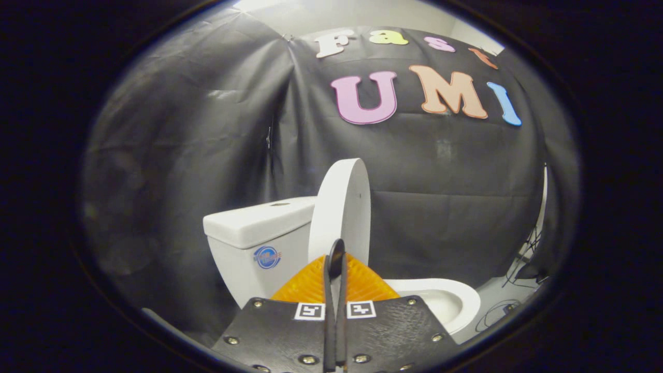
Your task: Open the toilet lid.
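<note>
The white toilet lid [343, 207] stands raised, nearly upright, with its edge against the tank [243, 233]. Below it, to the right, the white seat and open bowl [445, 303] are uncovered. My gripper [336, 255] has its two fingers pressed almost together, leaving just a thin slit with nothing held in it. The fingertips sit in front of the lower part of the lid; I cannot tell whether they touch it.
Black cloth walls close in behind and to the left of the toilet. Dark cables [520, 267] lie on the pale floor [492, 305] to the right of the bowl, by a gap in the cloth.
</note>
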Demonstrator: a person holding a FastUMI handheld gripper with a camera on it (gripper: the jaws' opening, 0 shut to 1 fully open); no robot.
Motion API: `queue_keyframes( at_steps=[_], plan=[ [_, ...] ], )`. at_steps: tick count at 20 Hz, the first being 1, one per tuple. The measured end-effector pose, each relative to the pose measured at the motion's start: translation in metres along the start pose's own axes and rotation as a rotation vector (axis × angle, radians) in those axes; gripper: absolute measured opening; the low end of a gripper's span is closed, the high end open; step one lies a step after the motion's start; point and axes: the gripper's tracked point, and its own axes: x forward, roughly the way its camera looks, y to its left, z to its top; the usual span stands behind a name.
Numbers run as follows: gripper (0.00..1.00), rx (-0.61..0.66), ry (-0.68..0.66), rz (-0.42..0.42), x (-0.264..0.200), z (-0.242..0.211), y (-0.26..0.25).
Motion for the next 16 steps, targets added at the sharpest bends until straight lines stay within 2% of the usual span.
queue_keyframes(
  at_steps=[16],
  plan=[
    [0.02,-0.067,-0.028,0.045,0.008,-0.001,0.024]
  ],
)
